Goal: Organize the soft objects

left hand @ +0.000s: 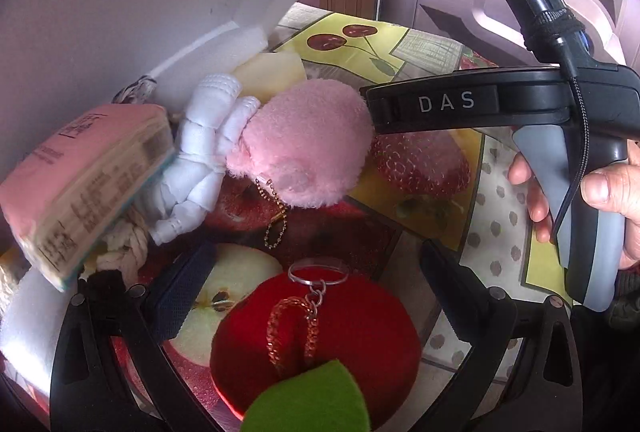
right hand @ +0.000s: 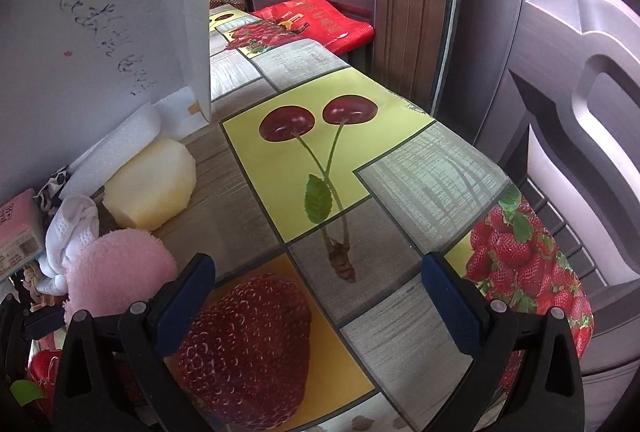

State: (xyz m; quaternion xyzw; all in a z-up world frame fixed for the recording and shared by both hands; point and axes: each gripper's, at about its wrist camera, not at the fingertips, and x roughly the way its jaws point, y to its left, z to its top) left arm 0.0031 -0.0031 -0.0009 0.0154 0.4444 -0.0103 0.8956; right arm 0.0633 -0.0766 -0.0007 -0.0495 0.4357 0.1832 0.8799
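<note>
Hovering over the red plush apple (left hand: 316, 344), the left gripper (left hand: 316, 296) has its jaws spread wide with nothing between them, the apple lying on the fruit-print tablecloth (left hand: 500, 232) just below and between the fingers. The likeliest snag, as I judge it, is the apple's key ring (left hand: 319, 271) and chain: a finger closing on the metal instead of the plush could slip, or the ring could hook a pad. The right gripper (right hand: 316, 296) is open too and holds nothing; in the left view its black body sits just beside, perhaps touching, the pink plush toy (left hand: 304, 140), so a careless sweep could shove that toy and its bead chain (left hand: 276, 216) into the pile by the wall. That pile, with a pink tissue pack (left hand: 80, 184), a white knotted cloth (left hand: 196, 160), a yellow sponge block (right hand: 150, 184) and a strip of white foam (right hand: 116, 148), is crowded, and tugging one piece may drag its neighbours. Much is hard to read: the apple's lower part is cut off behind its green felt leaf (left hand: 308, 400) and the frame edge, a braided rope (left hand: 124, 244) is mostly buried under the tissue pack, a patterned scrap near the wall is too small to identify, and no bin or tray for the sorted items appears in either view.
</note>
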